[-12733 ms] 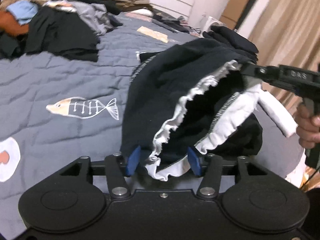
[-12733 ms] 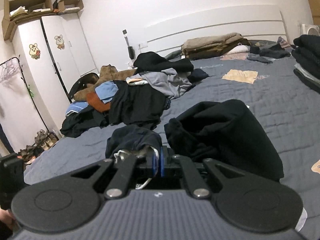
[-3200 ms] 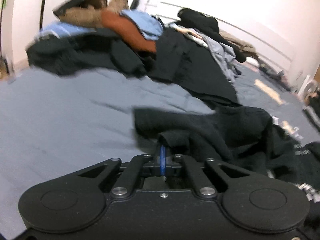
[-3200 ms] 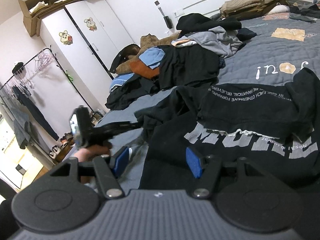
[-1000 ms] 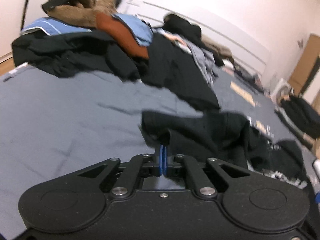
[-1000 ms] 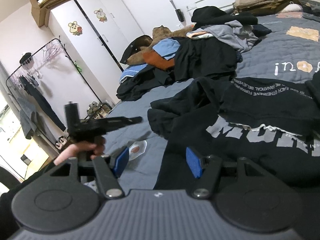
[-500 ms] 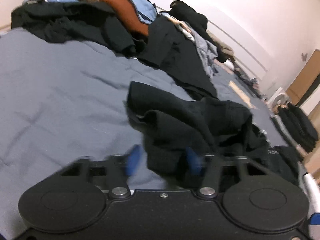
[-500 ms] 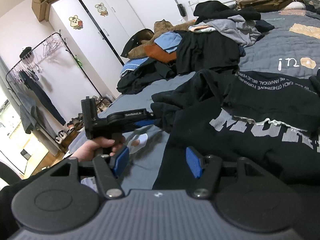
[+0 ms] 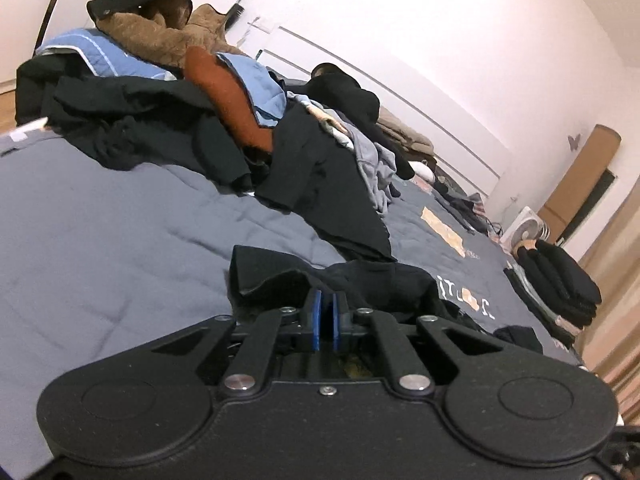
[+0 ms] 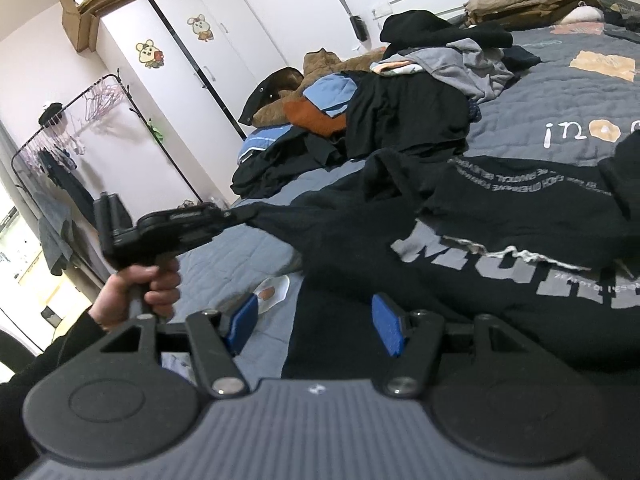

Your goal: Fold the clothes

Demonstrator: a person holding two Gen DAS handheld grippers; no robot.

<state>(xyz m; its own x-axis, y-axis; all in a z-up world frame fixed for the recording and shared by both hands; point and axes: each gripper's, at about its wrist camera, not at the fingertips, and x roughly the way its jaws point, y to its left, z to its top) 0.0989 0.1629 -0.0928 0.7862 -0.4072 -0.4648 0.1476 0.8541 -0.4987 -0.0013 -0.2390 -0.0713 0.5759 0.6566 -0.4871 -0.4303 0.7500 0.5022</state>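
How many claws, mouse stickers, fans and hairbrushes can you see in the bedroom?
Claws: 2, the left claw pinching the black sweatshirt, and the open right claw
Mouse stickers on the wardrobe doors: 2
Fan: 1
Hairbrush on the wall: 1
Total: 6

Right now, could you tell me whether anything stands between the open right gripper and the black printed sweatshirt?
Nothing visible does. The right gripper is open just above the black sweatshirt, with its hem straight ahead; the left gripper grips the sleeve off to the side.
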